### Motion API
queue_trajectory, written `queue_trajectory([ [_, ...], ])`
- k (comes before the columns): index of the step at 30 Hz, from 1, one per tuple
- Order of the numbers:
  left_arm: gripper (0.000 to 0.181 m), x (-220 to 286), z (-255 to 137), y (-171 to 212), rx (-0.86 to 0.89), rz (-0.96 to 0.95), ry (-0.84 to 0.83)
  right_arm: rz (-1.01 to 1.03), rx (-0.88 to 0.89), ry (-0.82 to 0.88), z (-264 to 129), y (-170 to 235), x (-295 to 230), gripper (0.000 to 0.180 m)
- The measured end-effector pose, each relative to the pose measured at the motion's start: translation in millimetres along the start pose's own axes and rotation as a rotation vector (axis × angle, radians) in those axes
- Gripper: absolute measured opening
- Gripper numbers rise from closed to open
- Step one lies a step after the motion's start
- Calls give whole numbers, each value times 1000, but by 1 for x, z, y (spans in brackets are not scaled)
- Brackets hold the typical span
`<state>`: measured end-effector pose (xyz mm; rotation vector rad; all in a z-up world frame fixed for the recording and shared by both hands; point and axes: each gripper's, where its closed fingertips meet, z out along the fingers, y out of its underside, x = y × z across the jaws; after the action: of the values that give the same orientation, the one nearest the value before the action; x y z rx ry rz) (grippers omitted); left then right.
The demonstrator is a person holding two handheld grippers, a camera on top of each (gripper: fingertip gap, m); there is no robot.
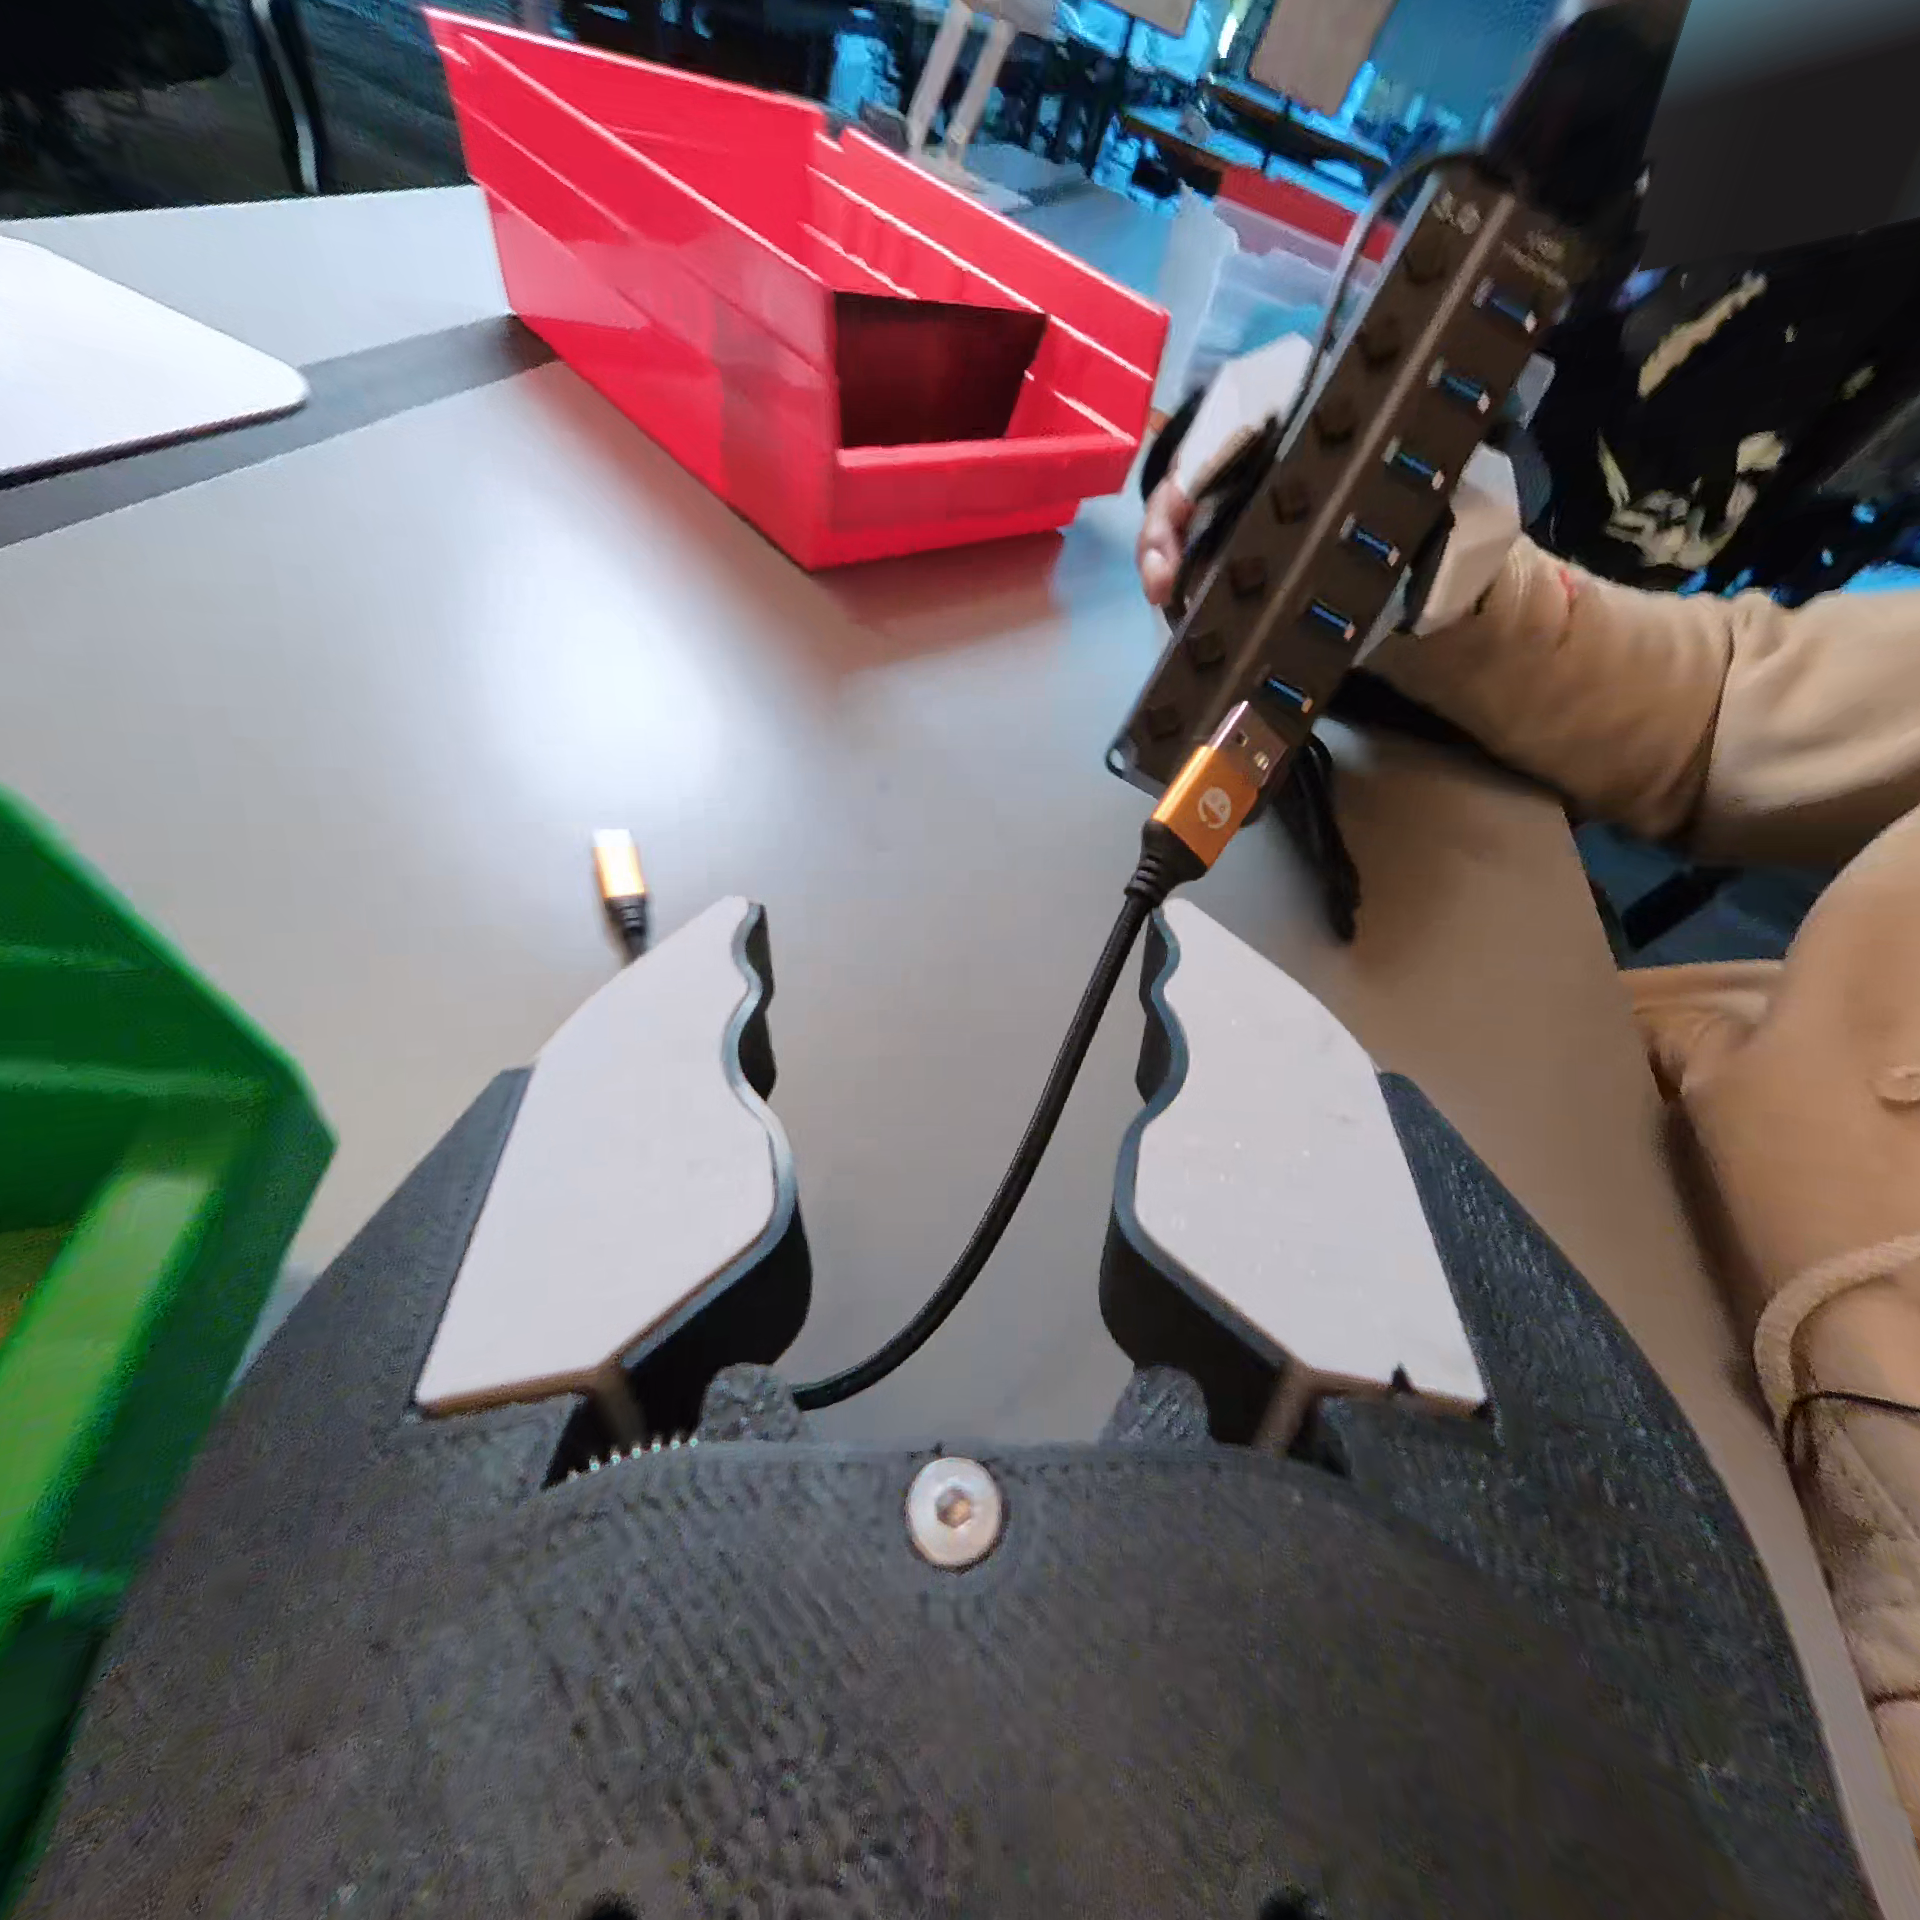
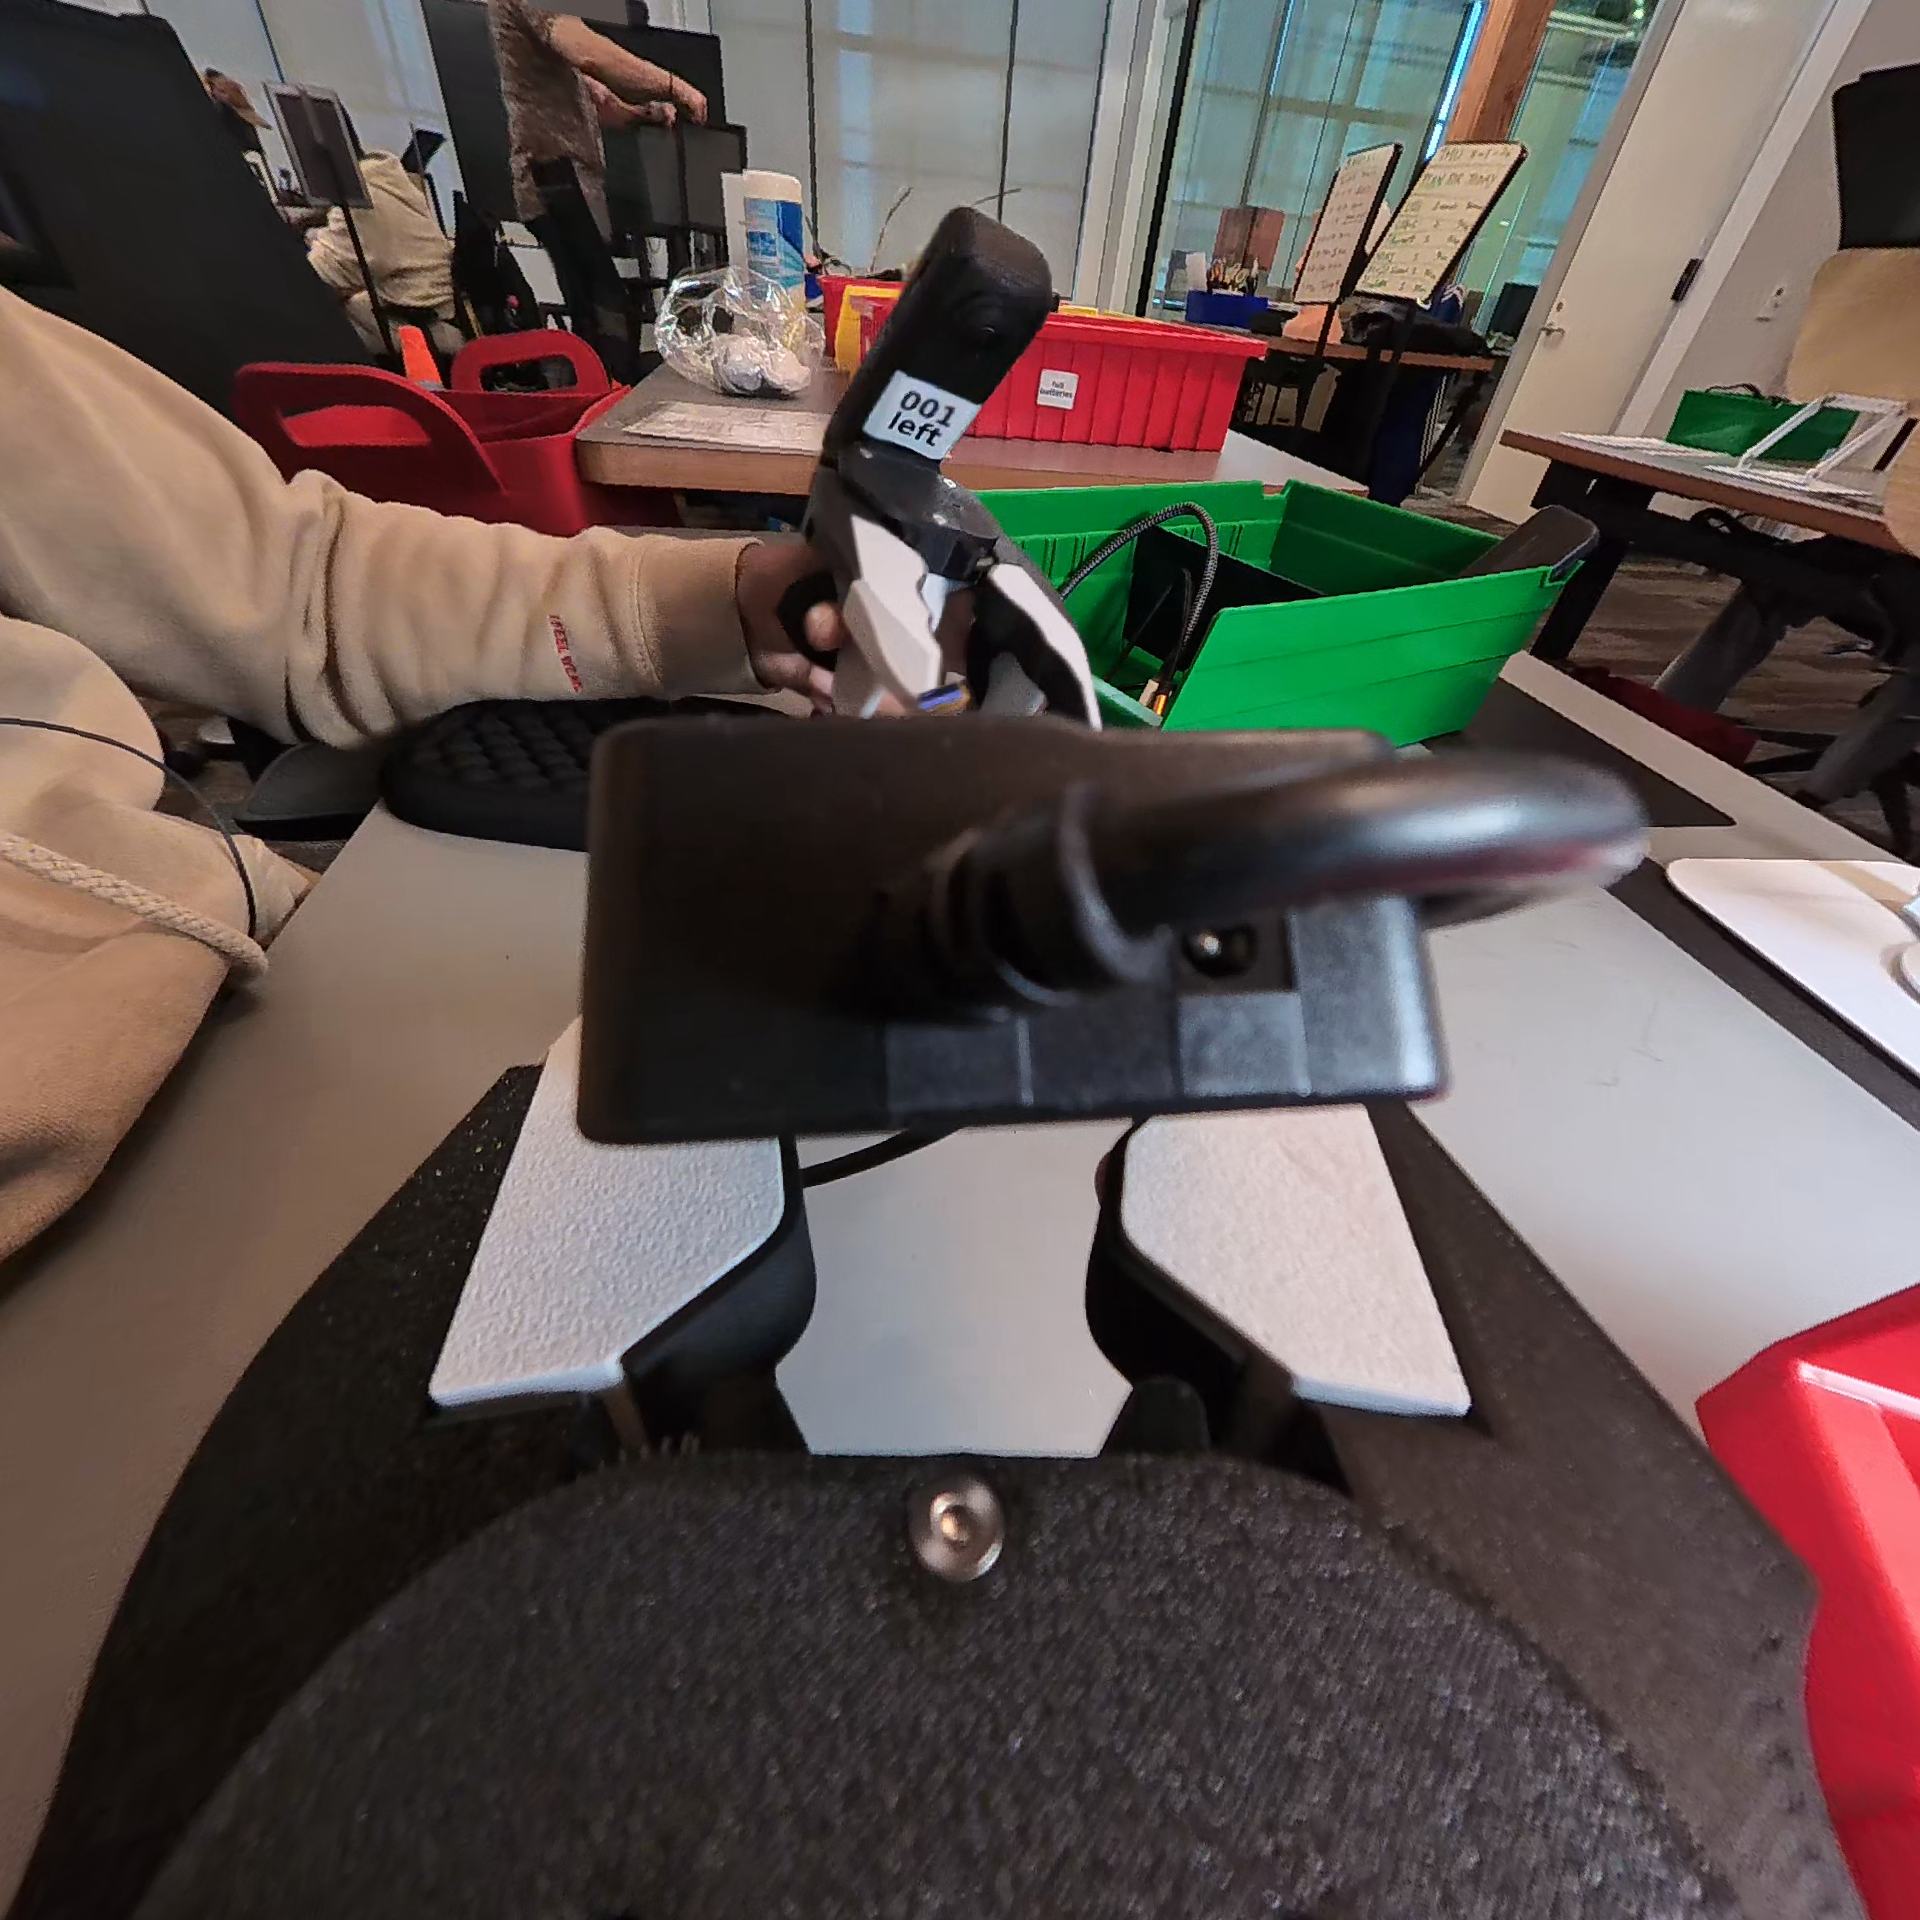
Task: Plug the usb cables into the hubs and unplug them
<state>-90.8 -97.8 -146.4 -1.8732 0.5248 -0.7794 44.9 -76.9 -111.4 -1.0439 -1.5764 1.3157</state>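
Left tool (image 1: 956, 914): its two grey fingers stand well apart, released, nothing pinched. The braided black USB cable (image 1: 1049, 1122) runs loose up through the gap. Its orange-shelled USB-A plug (image 1: 1216, 790) sits at the near end of the black USB hub (image 1: 1340, 499), metal tip touching the hub by the lowest blue port; we cannot tell whether it is seated. The cable's other orange plug (image 1: 619, 869) lies flat on the grey desk (image 1: 416, 644), just beyond the left finger.

Right tool (image 2: 951, 1132): we see it clenched on the hub (image 2: 935, 935), which lies crosswise over both fingertips with its end face toward the camera. The hub's own thick black cord (image 2: 1351, 831) loops off to the right. In the left wrist view the hub is held up off the desk, tilted, ports facing us.

The person's right hand (image 1: 1164, 540) wraps the grip behind the hub, beige sleeve (image 1: 1662, 707) reaching in from the right. From the right wrist view, the left hand (image 2: 790, 623) grips the other tool's handle, forearm level above the desk edge.

Red bin (image 1: 790, 312) beyond; green bin (image 1: 125, 1143) at near left.
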Motion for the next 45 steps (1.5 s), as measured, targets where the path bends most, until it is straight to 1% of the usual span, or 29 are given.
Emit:
queue_trajectory([
  [2, 68, -6, -6, -2, 15, -38, 1, 1, -1, 0, 0, 0, 0, 61],
  [6, 72, 8, -15, -11, 74, -123, 167, 0, -1, 0, 0, 0, 0, 61],
  [7, 72, 6, -16, -11, 71, -118, 157, -1, -1, 0, 0, 0, 0, 61],
  [11, 64, -22, -12, 6, -40, -64, -48, 4, -2, -2, 0, 0, 0, 61],
  [15, 52, -69, -17, 44, -256, -40, -326, 7, -9, -4, 1, 2, -1, 61],
  [19, 38, -82, -23, 57, -342, -85, -422, 9, -11, -4, 1, 2, 0, 61],
  [21, 33, -86, -24, 64, -401, -77, -475, 14, -14, -4, 2, 3, 0, 61],
  [24, 27, -92, -26, 66, -437, -49, -546, 16, -18, -5, 2, 4, 0, 61],
  [26, 21, -92, -25, 65, -449, -43, -559, 17, -21, -5, 3, 5, 0, 62],
  [29, 12, -86, -20, 66, -464, -25, -520, 20, -24, -6, 3, 6, 0, 61],
  [30, 6, -84, -19, 66, -474, -6, -513, 21, -24, -6, 3, 6, 0, 61],
  [33, 5, -83, -18, 65, -487, 105, -531, 18, -24, -5, 3, 5, 0, 61],
  [34, 5, -82, -17, 60, -459, 130, -534, 17, -23, -4, 3, 5, 0, 61],
  [36, 4, -78, -15, 38, -346, 170, -549, 19, -22, -3, 3, 5, 0, 61],
  [38, 4, -70, -20, 2, -168, 207, -579, 18, -24, 1, 3, 6, 1, 61],
  [41, 4, -53, -38, -48, 101, 286, -636, 24, -19, 6, 3, 5, 2, 61],
  [43, 4, -33, -49, -72, 251, 445, -663, 26, -15, 11, 2, 5, 3, 61],
  [45, 4, -11, -51, -81, 309, 638, -673, 28, -8, 16, 1, 4, 4, 61],
])
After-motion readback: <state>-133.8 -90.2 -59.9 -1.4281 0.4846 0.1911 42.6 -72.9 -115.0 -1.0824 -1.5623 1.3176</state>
